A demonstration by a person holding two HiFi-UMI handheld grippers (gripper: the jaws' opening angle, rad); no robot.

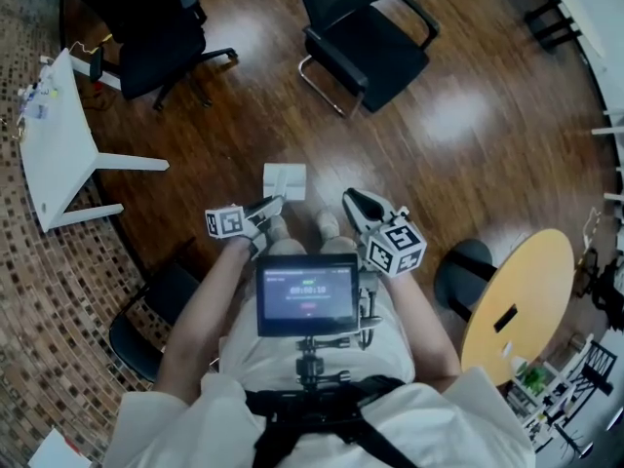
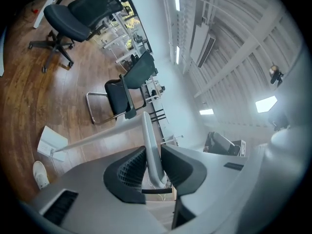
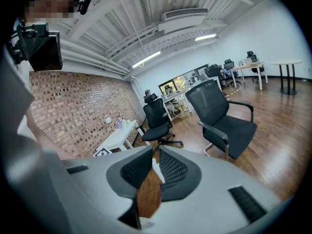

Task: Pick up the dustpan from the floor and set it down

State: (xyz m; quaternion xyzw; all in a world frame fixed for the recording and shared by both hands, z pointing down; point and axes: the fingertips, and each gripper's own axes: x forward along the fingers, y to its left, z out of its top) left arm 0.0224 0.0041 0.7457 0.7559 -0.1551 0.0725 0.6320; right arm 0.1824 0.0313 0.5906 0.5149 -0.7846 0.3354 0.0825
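Observation:
The white dustpan [image 1: 284, 180] shows in the head view just ahead of the person's shoes, over the wooden floor. My left gripper [image 1: 271, 206] is shut on the top loop of its long white handle [image 2: 152, 150]. In the left gripper view the handle runs down from the jaws to the pan [image 2: 51, 143]. Whether the pan touches the floor I cannot tell. My right gripper [image 1: 353, 200] hovers beside it to the right. Its jaws are shut with nothing gripped, and only a slit of floor shows between the pads [image 3: 173, 172].
Two black office chairs [image 1: 366, 42] [image 1: 146, 27] stand ahead on the wood floor. A white table [image 1: 58, 144] is at the left by the brick-patterned carpet. A round yellow table [image 1: 522, 300] and a black stool [image 1: 468, 271] are at the right.

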